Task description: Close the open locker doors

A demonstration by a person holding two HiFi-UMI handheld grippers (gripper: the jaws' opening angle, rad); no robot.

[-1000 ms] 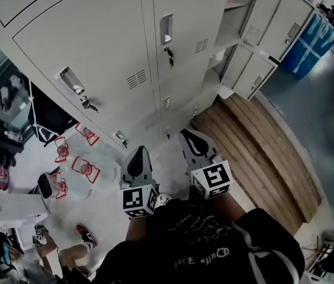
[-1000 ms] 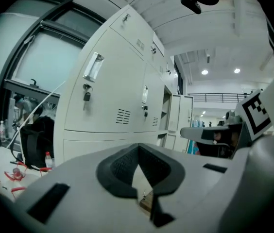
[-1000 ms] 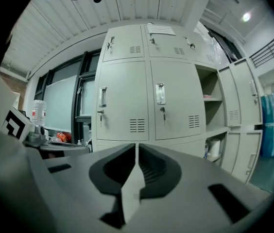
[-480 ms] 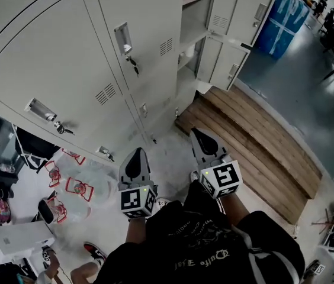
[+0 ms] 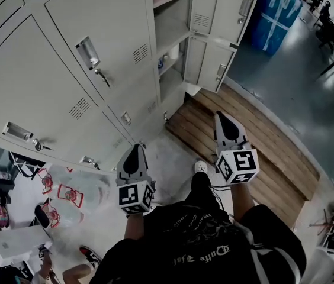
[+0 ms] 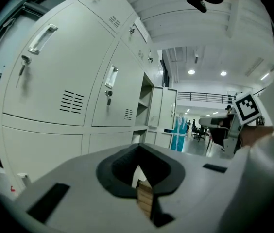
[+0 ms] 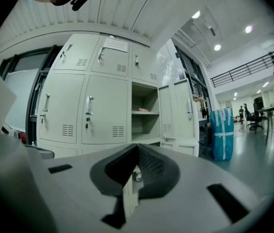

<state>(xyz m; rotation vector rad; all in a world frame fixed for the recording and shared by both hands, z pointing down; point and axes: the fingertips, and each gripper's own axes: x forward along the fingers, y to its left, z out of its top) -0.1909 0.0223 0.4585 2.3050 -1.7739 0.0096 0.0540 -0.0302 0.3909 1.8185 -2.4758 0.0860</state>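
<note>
A bank of pale grey lockers (image 5: 66, 70) fills the left of the head view. One column stands open, showing its shelves (image 5: 168, 18). Its upper door (image 5: 226, 7) and lower door (image 5: 213, 65) swing out to the right. Both grippers are held low in front of the person, well short of those doors. My left gripper (image 5: 135, 151) is shut and empty, facing the closed lockers. My right gripper (image 5: 224, 122) is shut and empty, over the wooden platform. The right gripper view has the open upper door (image 7: 178, 111) straight ahead beyond the shut right gripper (image 7: 132, 178). In its own view the left gripper (image 6: 139, 181) sees the doors (image 6: 155, 107) far off.
A slatted wooden platform (image 5: 262, 147) lies on the floor before the open column. A blue wrapped bundle (image 5: 276, 13) stands beyond the doors. Plastic bags (image 5: 66, 194), a white box (image 5: 13, 241) and dark clutter crowd the floor at the left. The person's shoe (image 5: 201, 167) is between the grippers.
The view has swung right along the lockers, so the open doors now sit nearer the middle. My right gripper has moved forward and right over the platform; the left stays low.
</note>
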